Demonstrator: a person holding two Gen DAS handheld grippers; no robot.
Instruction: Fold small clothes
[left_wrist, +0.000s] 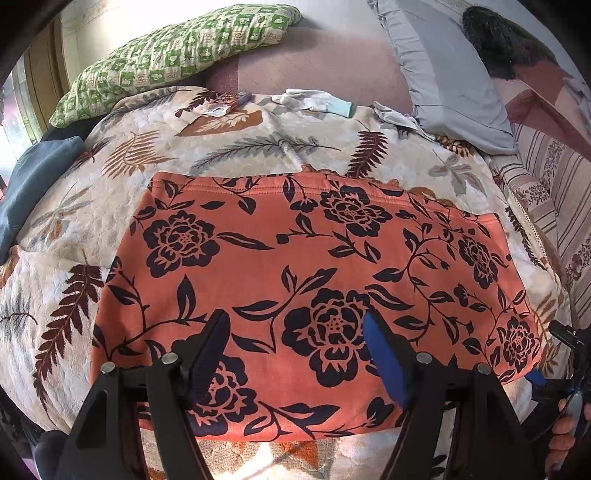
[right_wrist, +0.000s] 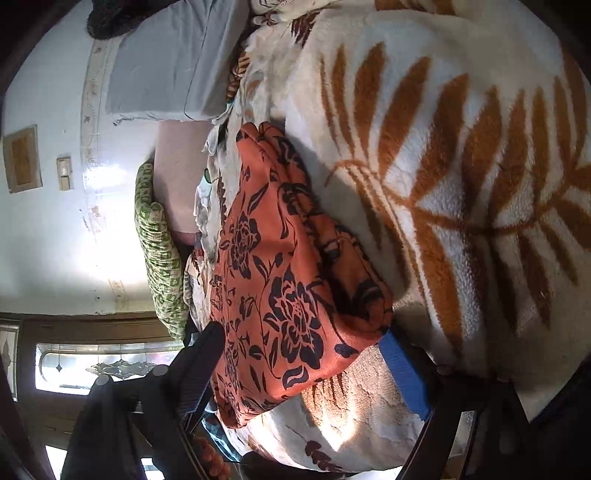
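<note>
An orange garment with black flowers (left_wrist: 295, 266) lies spread flat on the leaf-print blanket (left_wrist: 240, 144). My left gripper (left_wrist: 295, 321) hovers open over the garment's near part, nothing between its fingers. My right gripper (right_wrist: 303, 332) is turned on its side at the garment's right near corner (right_wrist: 288, 295), jaws wide, one finger above the cloth and the blue-padded finger (right_wrist: 402, 373) at its lower edge. It also shows at the right edge of the left wrist view (left_wrist: 569, 354). The jaws are not closed on the cloth.
A green patterned pillow (left_wrist: 177, 48) and a grey pillow (left_wrist: 447, 70) lie at the bed's head. White gloves (left_wrist: 306, 98) and small items lie beyond the garment. A blue cloth (left_wrist: 33, 188) lies at the left. A striped sheet (left_wrist: 554, 192) runs along the right.
</note>
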